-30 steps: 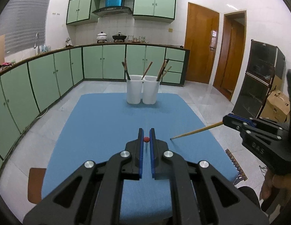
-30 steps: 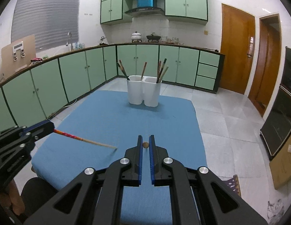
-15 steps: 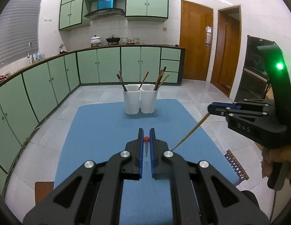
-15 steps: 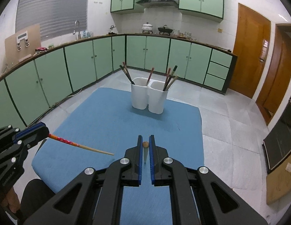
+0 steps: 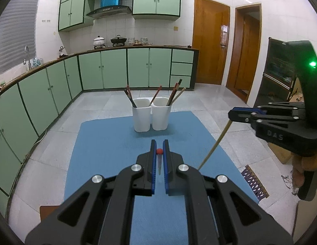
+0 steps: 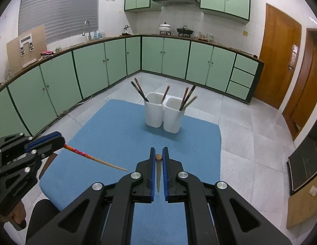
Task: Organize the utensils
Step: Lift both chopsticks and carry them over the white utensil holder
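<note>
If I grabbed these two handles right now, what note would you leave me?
Left gripper: shut on the red-ended chopstick, held above the blue mat.
Right gripper: shut on the plain wooden chopstick, also in the air.
The two white holders stand side by side at the mat's far end, several chopsticks already in them.
Done: both chopsticks picked up.
Left: carry each to a holder and drop it in; which holder each belongs in, I cannot tell.
</note>
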